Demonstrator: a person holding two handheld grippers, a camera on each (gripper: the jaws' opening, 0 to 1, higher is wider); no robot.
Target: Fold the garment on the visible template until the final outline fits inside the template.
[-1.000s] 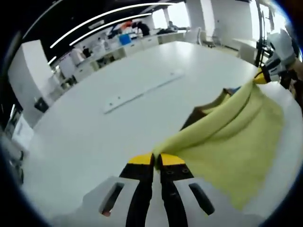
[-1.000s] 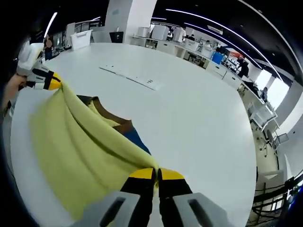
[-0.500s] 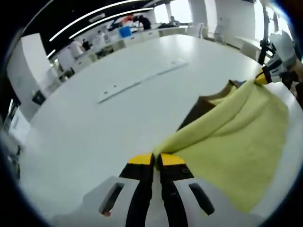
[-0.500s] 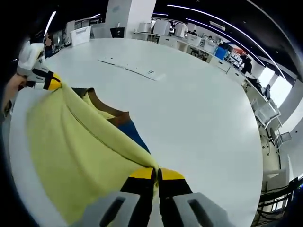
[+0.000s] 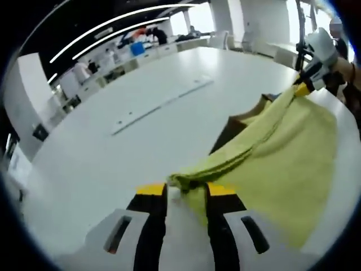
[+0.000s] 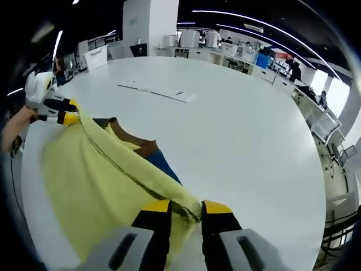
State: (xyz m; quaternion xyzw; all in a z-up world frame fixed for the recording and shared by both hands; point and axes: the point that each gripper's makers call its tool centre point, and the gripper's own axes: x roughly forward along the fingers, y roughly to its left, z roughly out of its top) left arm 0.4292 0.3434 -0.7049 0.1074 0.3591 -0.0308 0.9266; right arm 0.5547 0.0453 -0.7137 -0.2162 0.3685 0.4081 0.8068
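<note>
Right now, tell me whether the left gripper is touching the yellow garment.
Touching. In the left gripper view the left gripper has its jaws spread, and the yellow garment edge lies bunched between them, resting against the jaws.

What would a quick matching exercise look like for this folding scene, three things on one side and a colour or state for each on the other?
Things:
1. garment
2. table
3. right gripper

Colours or states:
A. white
B. open, cloth lying between its jaws
C. yellow

Pairs: 1-C, 2-A, 3-B
</note>
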